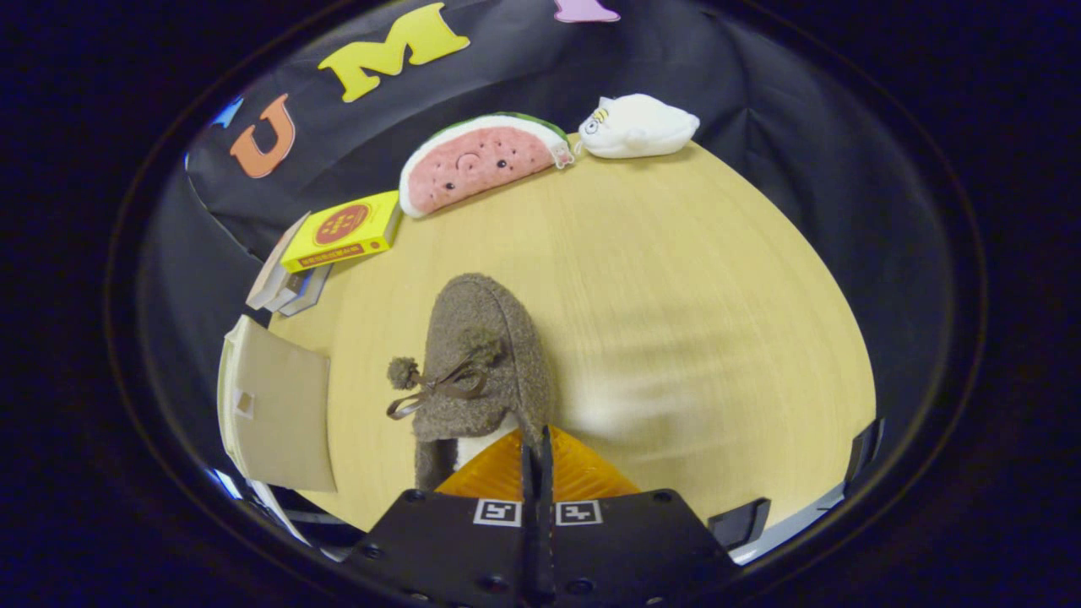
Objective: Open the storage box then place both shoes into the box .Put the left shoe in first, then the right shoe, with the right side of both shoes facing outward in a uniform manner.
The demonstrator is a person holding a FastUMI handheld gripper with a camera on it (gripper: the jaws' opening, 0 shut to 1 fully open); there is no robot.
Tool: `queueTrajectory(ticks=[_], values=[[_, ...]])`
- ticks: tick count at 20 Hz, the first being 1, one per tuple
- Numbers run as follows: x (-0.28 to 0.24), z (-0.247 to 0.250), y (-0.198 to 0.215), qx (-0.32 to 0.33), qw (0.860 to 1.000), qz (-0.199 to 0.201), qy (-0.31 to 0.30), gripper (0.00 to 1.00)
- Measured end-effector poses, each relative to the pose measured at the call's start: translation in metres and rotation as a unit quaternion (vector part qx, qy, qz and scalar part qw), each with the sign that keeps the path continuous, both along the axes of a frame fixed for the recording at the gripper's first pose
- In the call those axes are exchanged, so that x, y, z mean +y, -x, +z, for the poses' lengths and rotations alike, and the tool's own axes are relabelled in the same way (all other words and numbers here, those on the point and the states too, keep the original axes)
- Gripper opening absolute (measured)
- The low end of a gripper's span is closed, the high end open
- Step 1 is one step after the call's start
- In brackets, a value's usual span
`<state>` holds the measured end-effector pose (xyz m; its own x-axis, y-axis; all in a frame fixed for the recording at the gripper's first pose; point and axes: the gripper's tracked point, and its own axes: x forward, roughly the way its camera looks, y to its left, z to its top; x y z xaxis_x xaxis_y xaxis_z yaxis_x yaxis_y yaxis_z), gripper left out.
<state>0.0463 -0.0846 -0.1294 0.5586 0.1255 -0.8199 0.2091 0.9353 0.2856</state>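
In the gripper view I see my gripper with its two fingers pressed together, almost no gap between them. They pinch the rim of the brown fuzzy shoe at its opening, where a white lining shows. The shoe points away from me, its toe toward the far side of the table, and it sits a little to one side of the fingers, so that most of its body is ahead of them and beside them. A small bow with pompoms is on top of the shoe. I cannot tell if the shoe rests on the wooden table or is lifted a little.

Beside the shoe, near the table edge, is the beige storage box; one flat panel of it faces me, and I cannot tell whether it is open. Beyond it lies a yellow box on a small stack of books. The yellow box has a red round mark and some writing, too small for me to read. At the far edge lie a watermelon plush and a white plush, almost touching each other.
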Motion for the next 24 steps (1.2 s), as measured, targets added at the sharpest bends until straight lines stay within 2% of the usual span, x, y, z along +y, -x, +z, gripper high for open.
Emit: queueTrajectory(ticks=[14, 19, 24], values=[[0.255, 0.153, -0.031, -0.102, 0.990, 0.022, -0.097, 0.00], [0.328, 0.155, -0.036, -0.108, 0.989, 0.034, -0.090, 0.00], [0.360, 0.130, -0.034, -0.092, 0.994, 0.026, -0.061, 0.00]])
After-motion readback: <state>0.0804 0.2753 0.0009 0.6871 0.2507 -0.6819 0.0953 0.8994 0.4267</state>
